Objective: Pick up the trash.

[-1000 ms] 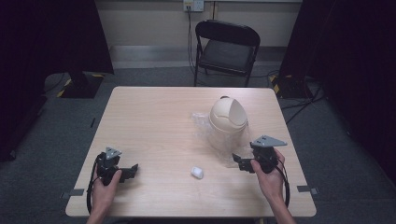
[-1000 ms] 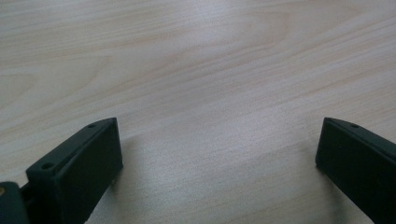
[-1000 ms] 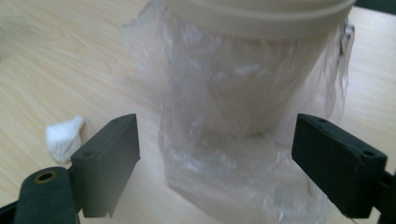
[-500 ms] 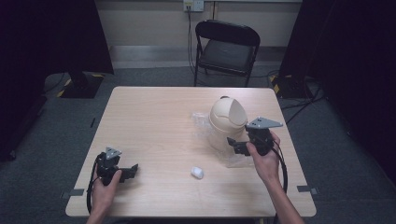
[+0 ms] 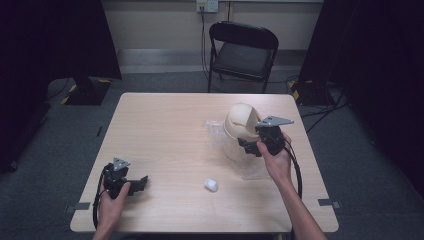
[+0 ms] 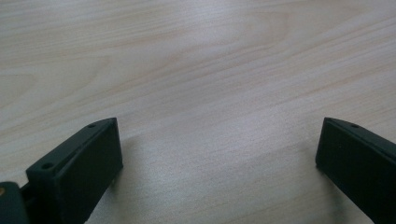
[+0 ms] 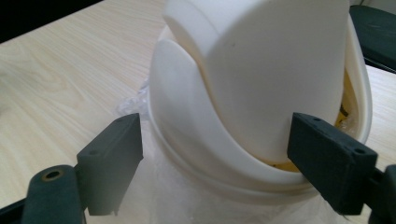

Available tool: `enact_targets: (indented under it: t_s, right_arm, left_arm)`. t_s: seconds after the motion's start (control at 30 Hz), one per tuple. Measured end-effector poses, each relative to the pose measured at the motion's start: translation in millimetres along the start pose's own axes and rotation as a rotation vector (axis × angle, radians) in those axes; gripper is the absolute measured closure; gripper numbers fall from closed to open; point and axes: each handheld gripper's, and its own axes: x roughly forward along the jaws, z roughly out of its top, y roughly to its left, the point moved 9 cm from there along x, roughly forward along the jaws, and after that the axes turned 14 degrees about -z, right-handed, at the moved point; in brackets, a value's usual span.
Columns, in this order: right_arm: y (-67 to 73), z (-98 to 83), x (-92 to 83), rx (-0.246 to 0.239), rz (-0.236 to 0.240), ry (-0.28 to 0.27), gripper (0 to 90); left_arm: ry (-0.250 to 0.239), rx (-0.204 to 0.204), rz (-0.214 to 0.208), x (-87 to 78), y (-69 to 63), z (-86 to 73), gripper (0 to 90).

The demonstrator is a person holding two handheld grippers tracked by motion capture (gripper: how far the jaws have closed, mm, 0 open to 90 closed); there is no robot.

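The right gripper is right up at the small cream bin, the kind with a round swing lid. Its jaws are wide apart, one on each side of the lid, and they hold nothing. The lid sits just ahead of the jaws, between them, so close that I cannot tell if a jaw touches the bin's rim.

My guess is the hand means to take hold of the lid or push its flap. To do that well, it should go in slow and straight, keep the lid in the middle of the jaws, and close gently, because the bin looks light and could tip or slide. The clear plastic bag poking out under the bin is slippery too.

The left gripper is well apart from the bin, low over bare wood, with its jaws wide and nothing in them. A small white crumpled ball lies between the two grippers, nearer the right one.

The table is pale wood, smooth and flat. Past it stands a black folding chair on grey carpet, with dark curtains at both sides.
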Motion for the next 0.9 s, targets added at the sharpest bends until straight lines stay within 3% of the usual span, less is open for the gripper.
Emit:
enact_targets:
  t_s: [0.3,0.4,0.63,0.9]
  right_arm:
    - [-0.4,1.2,13.3,0.007,0.017,0.013,14.6]
    - [1.4,3.2,19.9,0.032,0.046,0.012,12.3]
    - [6.6,1.7,28.8,0.030,0.078,0.033,13.1]
    - [9.6,4.3,28.2,0.035,0.082,0.015,13.2]
  left_arm:
    - [0.000,0.000,0.000,0.0,0.0,0.0,0.0]
    - [0.000,0.000,0.000,0.0,0.0,0.0,0.0]
    - [0.000,0.001,0.000,0.0,0.0,0.0,0.0]
    - [0.000,0.000,0.000,0.0,0.0,0.0,0.0]
